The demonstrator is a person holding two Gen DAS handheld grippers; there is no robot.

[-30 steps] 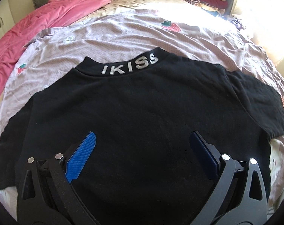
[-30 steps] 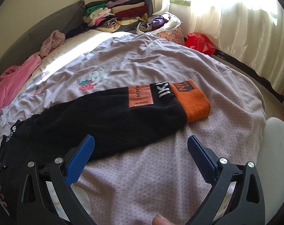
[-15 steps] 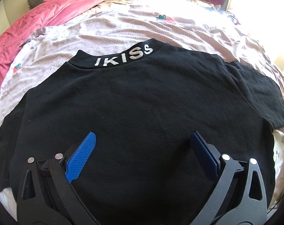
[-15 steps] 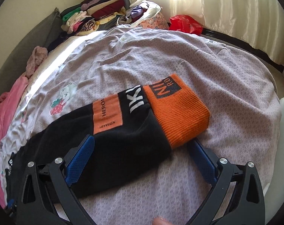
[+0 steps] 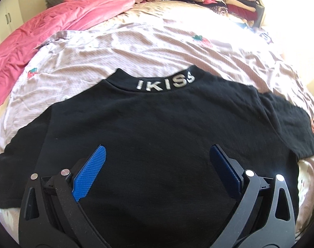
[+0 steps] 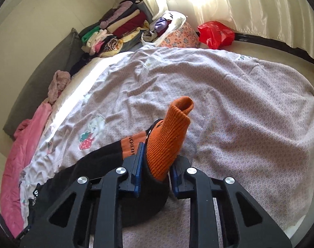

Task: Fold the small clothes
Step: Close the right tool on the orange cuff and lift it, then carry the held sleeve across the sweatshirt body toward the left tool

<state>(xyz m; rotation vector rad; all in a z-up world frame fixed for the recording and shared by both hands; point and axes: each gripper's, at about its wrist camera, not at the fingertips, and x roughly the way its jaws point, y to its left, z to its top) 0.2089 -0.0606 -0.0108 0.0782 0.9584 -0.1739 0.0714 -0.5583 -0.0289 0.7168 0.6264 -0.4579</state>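
- Black sweatshirt (image 5: 157, 136) lies flat, back up, on the lilac bedspread (image 5: 119, 53); collar lettered "IKISS" (image 5: 165, 81) points away from the left wrist camera.
- Left gripper (image 5: 157, 165) hovers low over the lower back of the shirt, jaws spread wide, nothing between the blue pads (image 5: 90, 175). Whether it touches the cloth cannot be told.
- Right gripper (image 6: 154, 165) is closed down on the sleeve end: the orange ribbed cuff (image 6: 169, 140) is pinched between the pads and stands up, its open end curling above the fingers.
- Black sleeve (image 6: 90, 171) trails from the cuff back toward the left of the right-wrist view, partly lifted off the bedspread near the grip; an orange patch (image 6: 129, 146) sits just behind the cuff.
- Judged step: fold the right sleeve in across the body.
- To do it well: lift only enough to clear the bed, carry the cuff in an arc toward the shirt's middle, keeping the sleeve taut so it folds at the shoulder seam instead of bunching.
- The open left gripper looks well placed to press the body down while the sleeve swings over; otherwise the light knit may drag sideways.
- Grip looks mostly on the cuff; a shallow bite could slip under tension, so pull gently.
- Lay the sleeve flat, cuff inside the shirt outline, then release.
- Pink blanket (image 5: 43, 31) and stacked clothes (image 6: 115, 33) sit well apart, no obstruction.
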